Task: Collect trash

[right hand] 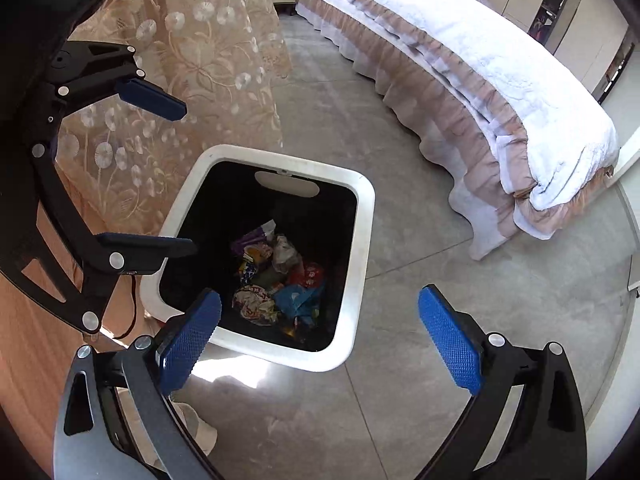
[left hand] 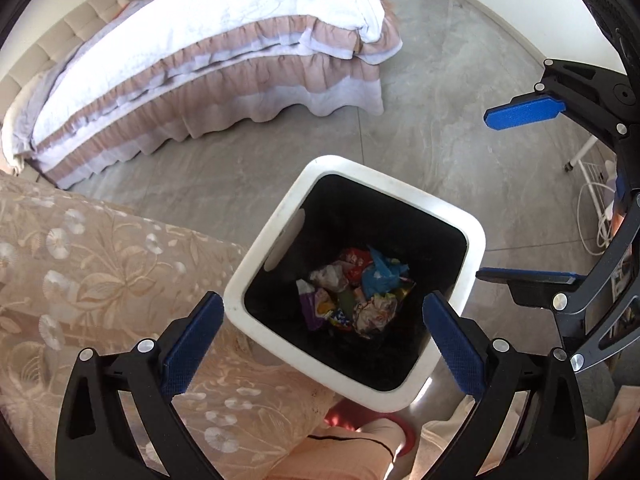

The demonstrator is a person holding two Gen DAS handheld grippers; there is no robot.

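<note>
Both tools hang spread and empty above the white bin [left hand: 452, 224]; left tool [left hand: 324, 340] directly over its trash [left hand: 356, 292] (right tool [right hand: 320, 340] nearer the rim).

A white-rimmed square plastic bin [left hand: 474, 240] has a black inside holding blue, red, purple and yellow crumpled wrappers [left hand: 354, 294]. Beige floral lace cloth [left hand: 80, 260]; grey marbled floor [left hand: 420, 120]; white-and-tan ruffled bedspread [left hand: 224, 52].

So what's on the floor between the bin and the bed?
Nothing: both wrist views show only bare grey floor between the bin and the bed.
</note>
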